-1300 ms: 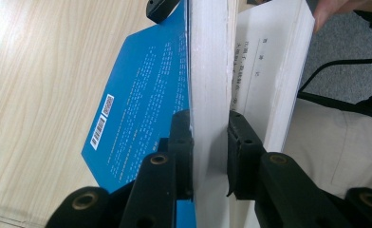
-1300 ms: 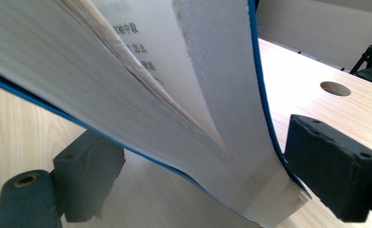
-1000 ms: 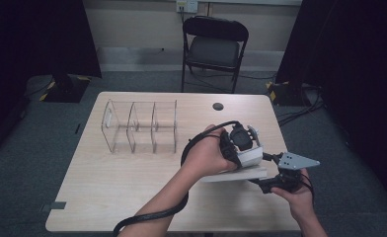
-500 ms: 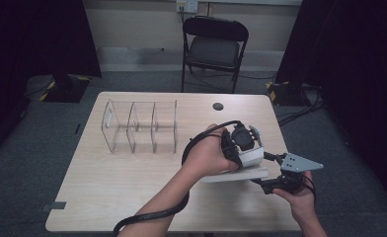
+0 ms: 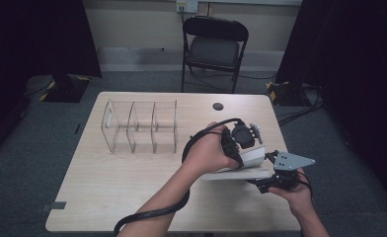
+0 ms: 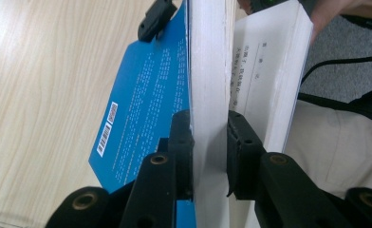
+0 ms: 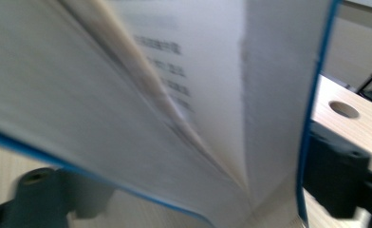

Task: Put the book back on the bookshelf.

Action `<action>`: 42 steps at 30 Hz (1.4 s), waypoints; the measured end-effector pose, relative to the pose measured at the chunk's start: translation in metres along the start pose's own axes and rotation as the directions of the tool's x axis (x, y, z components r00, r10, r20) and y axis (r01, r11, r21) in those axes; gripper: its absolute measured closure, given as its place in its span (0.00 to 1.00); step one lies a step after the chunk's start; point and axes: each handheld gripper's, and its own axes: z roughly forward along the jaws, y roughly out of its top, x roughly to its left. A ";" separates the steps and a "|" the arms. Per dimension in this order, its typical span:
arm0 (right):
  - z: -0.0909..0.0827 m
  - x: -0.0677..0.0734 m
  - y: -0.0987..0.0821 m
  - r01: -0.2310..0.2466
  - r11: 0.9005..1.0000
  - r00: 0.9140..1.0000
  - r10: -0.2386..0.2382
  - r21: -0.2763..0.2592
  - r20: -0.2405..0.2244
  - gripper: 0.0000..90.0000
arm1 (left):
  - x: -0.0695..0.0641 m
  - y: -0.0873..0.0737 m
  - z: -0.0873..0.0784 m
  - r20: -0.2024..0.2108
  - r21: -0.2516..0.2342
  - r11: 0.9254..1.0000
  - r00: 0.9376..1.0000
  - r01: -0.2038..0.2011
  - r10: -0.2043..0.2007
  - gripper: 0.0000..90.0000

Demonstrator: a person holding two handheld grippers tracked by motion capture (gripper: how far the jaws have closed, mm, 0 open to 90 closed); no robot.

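Note:
A book with a blue cover (image 6: 146, 109) and thick white pages (image 6: 208, 71) is held above the table's right front part (image 5: 238, 173). My left gripper (image 6: 209, 156) is shut on a block of its pages, one jaw on each side. In the high view the left gripper (image 5: 246, 150) comes at the book from above. My right gripper (image 5: 258, 181) holds the book's near right end. In the right gripper view the book (image 7: 174, 95) fans open between the two jaws of the right gripper (image 7: 184, 185), which sit outside the blue covers. One of its jaws also presses the cover.
A clear acrylic rack (image 5: 139, 126) with three compartments stands at the back left of the wooden table (image 5: 112, 182). A small dark round spot (image 5: 217, 106) lies near the far edge. A black folding chair (image 5: 213, 44) stands behind. The left gripper's cable (image 5: 152, 215) trails off the front edge.
Both hands and the book have drifted slightly to the right. The grips look the same.

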 end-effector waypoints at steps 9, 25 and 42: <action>-0.002 0.004 -0.002 0.035 0.999 0.996 -0.036 -0.021 -0.086 0.52 | -0.004 0.001 0.001 -0.020 -0.019 0.999 0.999 -0.046 0.046 0.79; -0.002 0.003 -0.001 0.037 0.999 0.993 -0.039 -0.020 -0.107 0.57 | 0.011 -0.009 0.000 -0.068 -0.119 0.989 0.995 -0.083 0.076 0.40; -0.001 -0.005 0.001 -0.028 1.000 0.992 0.026 -0.012 -0.121 0.57 | 0.026 -0.024 -0.035 -0.028 -0.184 0.983 1.000 0.010 -0.015 0.22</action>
